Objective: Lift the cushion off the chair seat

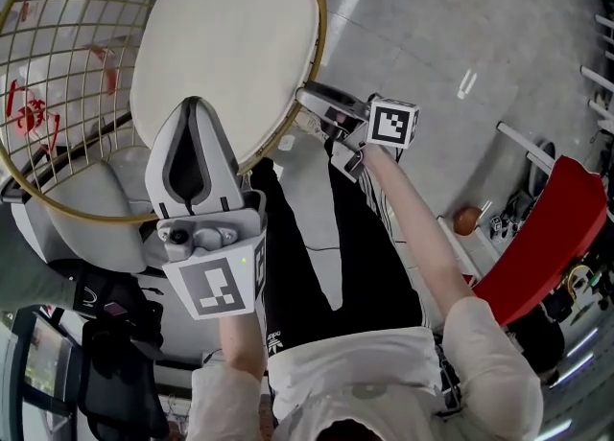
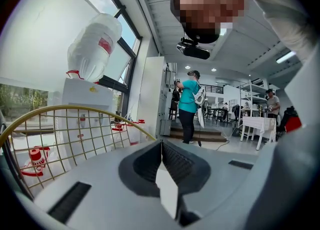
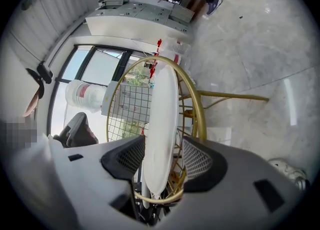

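The cream round cushion (image 1: 225, 41) lies in a gold wire chair (image 1: 67, 41), filling its seat inside the gold rim (image 1: 322, 17). My right gripper (image 1: 307, 111) is at the cushion's near right edge. In the right gripper view its open jaws (image 3: 163, 140) straddle the cushion (image 3: 162, 109) edge-on; the left pad touches it, and the gold rim (image 3: 200, 109) shows in the gap by the right pad. My left gripper (image 1: 195, 104) is held up close to the head camera over the cushion's near edge, shut (image 2: 161, 143) with nothing in it.
A water dispenser with its bottle (image 2: 95, 44) stands behind the chair. A grey seat (image 1: 96, 209) and a black bag (image 1: 115, 353) are at the left, a red chair (image 1: 547, 238) and an orange ball (image 1: 466, 220) at the right. A person in teal (image 2: 189, 104) stands far off.
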A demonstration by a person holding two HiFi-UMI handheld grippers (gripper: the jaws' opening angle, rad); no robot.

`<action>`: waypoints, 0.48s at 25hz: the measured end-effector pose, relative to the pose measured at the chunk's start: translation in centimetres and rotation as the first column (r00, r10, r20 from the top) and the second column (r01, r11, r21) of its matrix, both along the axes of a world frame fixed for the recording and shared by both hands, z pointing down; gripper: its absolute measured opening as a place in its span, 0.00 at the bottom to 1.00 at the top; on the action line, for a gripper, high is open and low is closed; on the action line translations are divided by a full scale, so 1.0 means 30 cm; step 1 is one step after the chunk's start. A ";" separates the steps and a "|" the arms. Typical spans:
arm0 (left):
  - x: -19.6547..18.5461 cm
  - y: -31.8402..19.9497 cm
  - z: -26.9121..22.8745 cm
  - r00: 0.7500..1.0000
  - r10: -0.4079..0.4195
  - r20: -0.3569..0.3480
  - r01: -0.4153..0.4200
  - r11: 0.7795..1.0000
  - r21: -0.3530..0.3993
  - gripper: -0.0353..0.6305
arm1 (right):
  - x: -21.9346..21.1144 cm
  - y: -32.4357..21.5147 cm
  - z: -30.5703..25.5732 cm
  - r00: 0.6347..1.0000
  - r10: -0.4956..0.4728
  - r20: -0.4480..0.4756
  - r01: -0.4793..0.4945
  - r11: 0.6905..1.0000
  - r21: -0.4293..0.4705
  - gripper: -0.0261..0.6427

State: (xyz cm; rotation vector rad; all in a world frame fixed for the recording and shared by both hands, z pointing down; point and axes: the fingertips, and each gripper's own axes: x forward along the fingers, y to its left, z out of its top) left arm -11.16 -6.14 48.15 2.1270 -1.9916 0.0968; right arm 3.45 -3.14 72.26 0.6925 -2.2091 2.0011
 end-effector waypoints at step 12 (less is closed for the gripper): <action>-0.016 0.015 0.051 1.000 -0.006 -0.017 0.005 0.999 -0.031 0.07 | -0.104 0.041 0.057 0.997 -0.069 0.024 0.070 0.996 -0.047 0.38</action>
